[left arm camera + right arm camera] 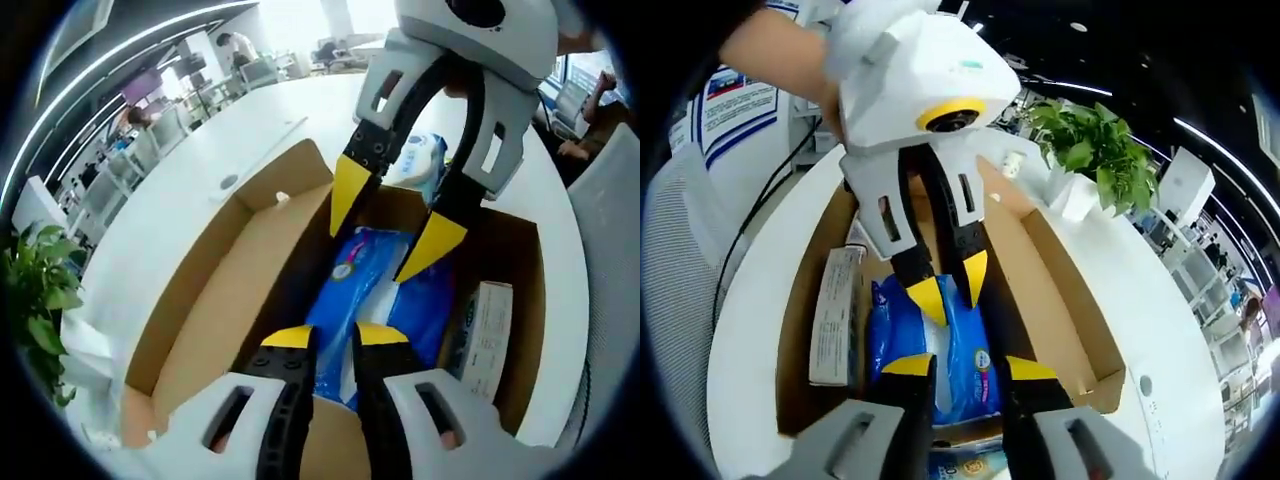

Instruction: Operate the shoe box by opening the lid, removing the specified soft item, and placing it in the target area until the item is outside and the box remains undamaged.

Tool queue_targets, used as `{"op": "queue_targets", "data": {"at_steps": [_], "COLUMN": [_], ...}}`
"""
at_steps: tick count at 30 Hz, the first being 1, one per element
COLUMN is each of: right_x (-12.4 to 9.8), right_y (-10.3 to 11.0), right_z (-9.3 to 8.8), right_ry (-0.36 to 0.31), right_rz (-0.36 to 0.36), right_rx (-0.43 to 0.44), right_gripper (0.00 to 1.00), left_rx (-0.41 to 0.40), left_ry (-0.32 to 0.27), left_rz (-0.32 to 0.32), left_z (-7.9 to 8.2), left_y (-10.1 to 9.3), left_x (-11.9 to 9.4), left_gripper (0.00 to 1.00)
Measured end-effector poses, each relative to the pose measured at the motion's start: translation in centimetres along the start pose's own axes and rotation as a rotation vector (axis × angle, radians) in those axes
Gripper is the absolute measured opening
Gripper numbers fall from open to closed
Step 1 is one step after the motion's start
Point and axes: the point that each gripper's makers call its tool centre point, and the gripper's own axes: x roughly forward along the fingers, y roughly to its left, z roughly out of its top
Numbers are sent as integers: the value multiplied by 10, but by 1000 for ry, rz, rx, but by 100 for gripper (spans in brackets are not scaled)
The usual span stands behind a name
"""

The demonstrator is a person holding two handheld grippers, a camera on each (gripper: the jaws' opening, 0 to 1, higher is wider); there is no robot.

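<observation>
Here, crinkly blue soft pack (372, 300) in open cardboard box (215, 300).

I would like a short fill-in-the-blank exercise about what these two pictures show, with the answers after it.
1. The open brown cardboard box rests on a round ____ table.
2. Both claws, left claw and right claw, reach toward the soft ____ plastic pack inside the box.
3. A leafy ____ plant stands on the table beyond the box.

Answers: white; blue; green
</observation>
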Motion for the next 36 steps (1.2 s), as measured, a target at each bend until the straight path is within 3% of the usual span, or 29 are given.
{"op": "queue_targets", "data": {"at_steps": [6,14,21,36], "right_x": [8,10,6,-3], "right_y": [-2,4,4,3], "right_z": [-5,-13,-13,0], "right_ry": [35,95,98,61], "right_rz": [-11,-8,-10,-20], "right_rx": [9,-54,-115,-95], "right_gripper": [12,0,0,0], "left_rx": [-34,-49,-44,-36], "left_ry": [-3,-7,1,-5], "left_rz": [-4,-1,1,12], "left_z": [-4,-3,-2,0], "left_y": [0,-1,-3,-2], "left_x": [0,-1,-3,-16], "left_gripper": [7,2,0,0]}}
